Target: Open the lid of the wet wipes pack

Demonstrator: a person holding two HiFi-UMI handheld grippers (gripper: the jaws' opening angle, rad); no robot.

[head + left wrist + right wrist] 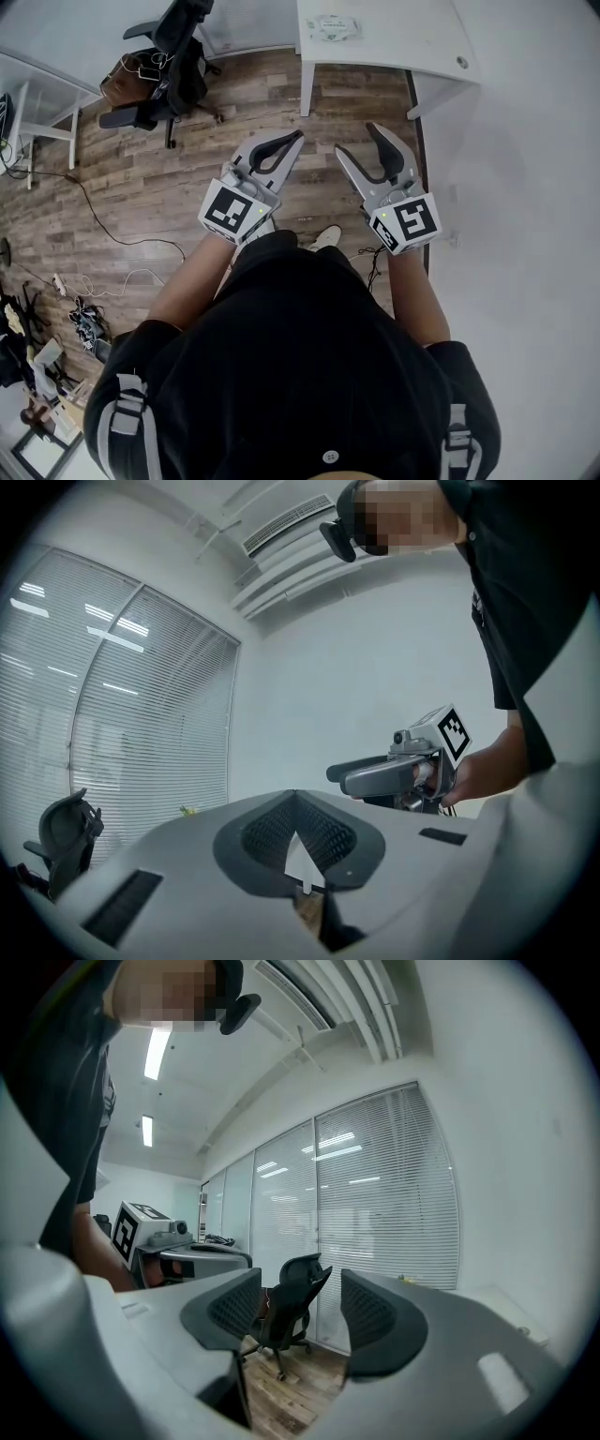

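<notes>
A small flat white-and-green pack (330, 27), probably the wet wipes pack, lies on the white desk (412, 42) at the top of the head view, well beyond both grippers. My left gripper (296, 139) is held level over the wooden floor; its jaws meet at the tips with nothing between them (295, 801). Beside it my right gripper (357, 139) stands open and empty, with a clear gap between its dark pads (300, 1302). Each gripper shows sideways in the other's view: the right gripper (375, 775) and the left gripper (187, 1255).
A black office chair (169, 66) stands at the upper left of the wooden floor, also seen past the right jaws (286, 1321). Cables (112, 234) trail over the floor at left. A white wall (525, 234) runs along the right. Windows with blinds (375, 1194) lie ahead.
</notes>
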